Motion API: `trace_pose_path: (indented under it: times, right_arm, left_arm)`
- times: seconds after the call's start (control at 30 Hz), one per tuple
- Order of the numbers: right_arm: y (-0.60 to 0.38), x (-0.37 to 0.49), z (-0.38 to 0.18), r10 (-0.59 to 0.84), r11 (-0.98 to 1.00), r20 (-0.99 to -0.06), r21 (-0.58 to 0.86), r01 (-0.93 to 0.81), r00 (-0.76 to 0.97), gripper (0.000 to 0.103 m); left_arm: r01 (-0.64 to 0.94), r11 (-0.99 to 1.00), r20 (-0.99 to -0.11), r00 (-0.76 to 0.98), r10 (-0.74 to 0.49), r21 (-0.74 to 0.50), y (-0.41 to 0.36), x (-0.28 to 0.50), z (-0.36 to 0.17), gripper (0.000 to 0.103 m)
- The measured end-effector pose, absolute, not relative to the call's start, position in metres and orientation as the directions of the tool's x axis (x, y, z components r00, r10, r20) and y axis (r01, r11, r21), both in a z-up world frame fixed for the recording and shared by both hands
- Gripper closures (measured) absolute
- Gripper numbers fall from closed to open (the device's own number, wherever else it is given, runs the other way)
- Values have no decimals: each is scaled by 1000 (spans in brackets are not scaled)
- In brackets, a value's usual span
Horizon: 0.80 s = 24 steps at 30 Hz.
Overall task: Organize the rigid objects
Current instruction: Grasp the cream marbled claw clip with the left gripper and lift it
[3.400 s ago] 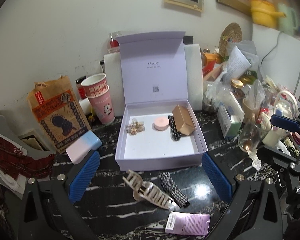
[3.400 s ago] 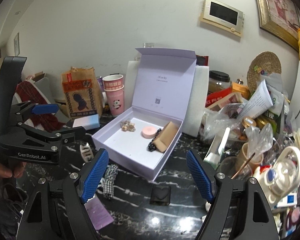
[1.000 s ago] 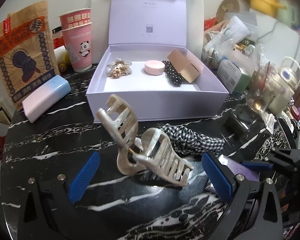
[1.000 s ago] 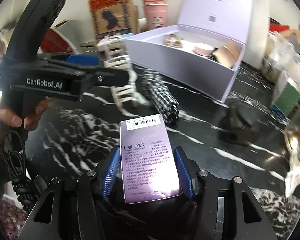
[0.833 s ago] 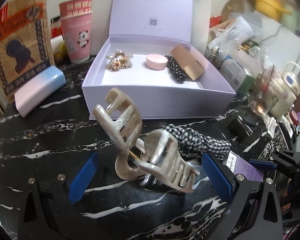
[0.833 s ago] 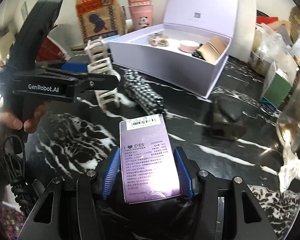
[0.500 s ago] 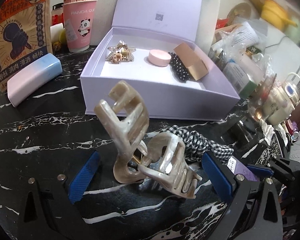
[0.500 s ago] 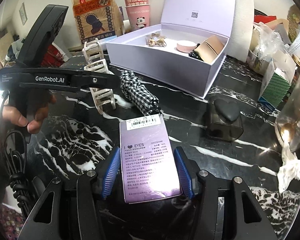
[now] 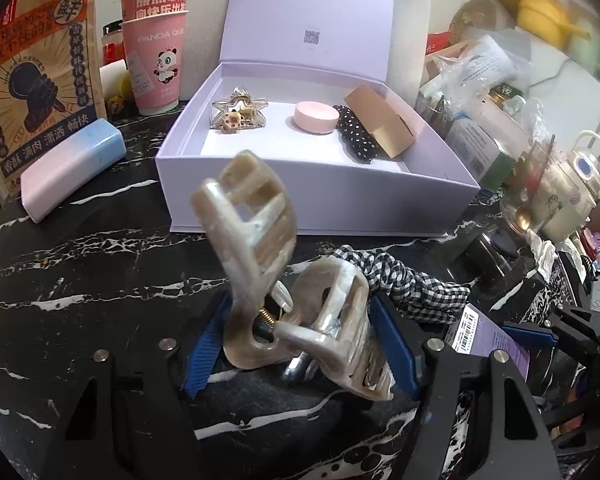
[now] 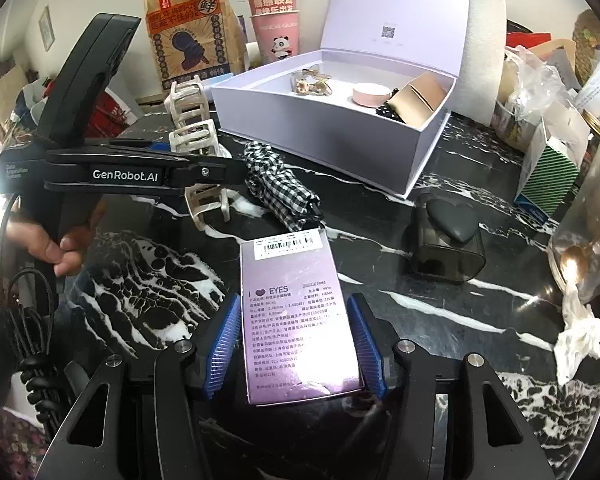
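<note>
My left gripper [image 9: 300, 344] has just been closing around the pearly claw hair clip [image 9: 284, 288], and its blue pads now sit against the clip's hinge end, so I take it as grasped. I take it low, near the spring, because the comb-like prongs above would slip or flex under the pads. The clip stands upright with its prongs fanned toward the lilac box [image 9: 308, 200], which waits open just beyond with its lid propped back, so things can drop straight in.

My right gripper [image 10: 292, 344] is clenched on the flat purple contact-lens carton [image 10: 296, 320], pads on its two long edges, barcode end pointing forward, held above the desk [image 10: 380, 248] ready to carry.

Inside the box a star-shaped clip [image 9: 240, 112], a pink round tin [image 9: 316, 117], a dotted scrunchie [image 9: 356, 136] and a tan little box [image 9: 380, 126] line the back, leaving the front floor free. The checked scrunchie [image 9: 412, 288] lies on the desk between my grippers; being soft, I judge it can stay.
</note>
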State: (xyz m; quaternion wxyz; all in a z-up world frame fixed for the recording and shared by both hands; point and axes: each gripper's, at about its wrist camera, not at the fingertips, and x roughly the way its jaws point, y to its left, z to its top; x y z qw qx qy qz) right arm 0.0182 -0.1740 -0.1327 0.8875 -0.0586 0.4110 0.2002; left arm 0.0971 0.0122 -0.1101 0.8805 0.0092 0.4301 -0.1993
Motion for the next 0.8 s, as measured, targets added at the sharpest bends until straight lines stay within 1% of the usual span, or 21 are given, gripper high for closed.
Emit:
trace_pose_path:
  times: [0.13,0.33,0.47,0.8]
  right_arm:
    - [-174,15,-133,318,911,-746,71,-405,585,50]
    - [-175,10,-131,324,911,-741,76,-405,588,51]
    - [-180,8,-127,321,917,-730,82,-389,603,51]
    - [-186,-2,-121,325,922,-720,97,-375,613,51]
  left_arm:
    - [353,920,-763,544,-348,-167,15,92,-109,34]
    - [357,924,-771,548,-325,-136,14,81,-106,35]
    - [347,928,-776,544,-319,-138,15,74,-104,35]
    - [359,922,-756,560,-339,-147,14,57,-96,37]
